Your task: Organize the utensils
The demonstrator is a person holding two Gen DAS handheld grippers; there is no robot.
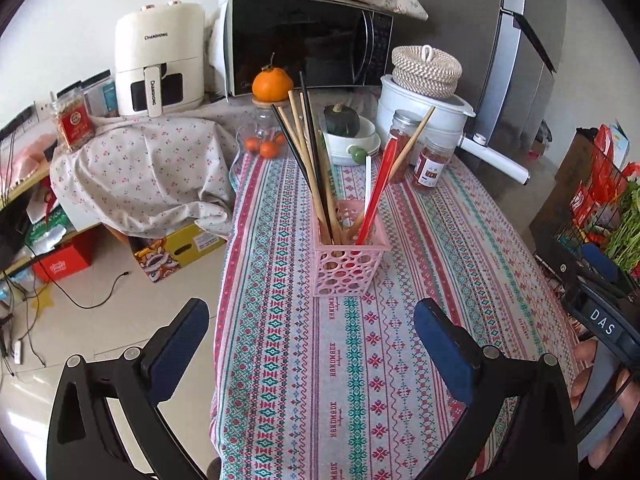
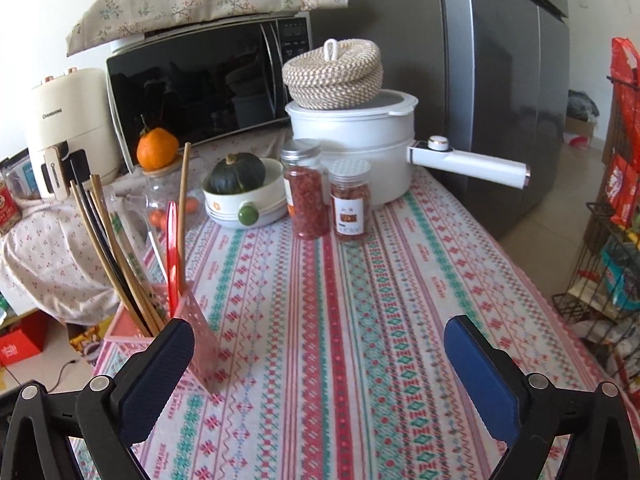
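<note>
Both grippers empty: left gripper point(image 1: 312, 340) fingers spread, right gripper point(image 2: 320, 360) likewise. Chopsticks point(image 1: 308, 168) stand upright in pink basket point(image 1: 348, 264), likely sorted already; tablecloth point(image 1: 360, 380) bare nearby.

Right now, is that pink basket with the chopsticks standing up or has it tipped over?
Standing upright. The pink basket sits flat on the tablecloth, open top upward, with chopsticks leaning out above its rim.

My right hand-held gripper point(image 2: 318, 354) hangs over the patterned worktop point(image 2: 360, 300), jaws spread wide and holding nothing. At my left, the pink holder point(image 2: 196, 332) stands packed with chopsticks point(image 2: 120, 256) and a red utensil point(image 2: 172, 256).
</note>
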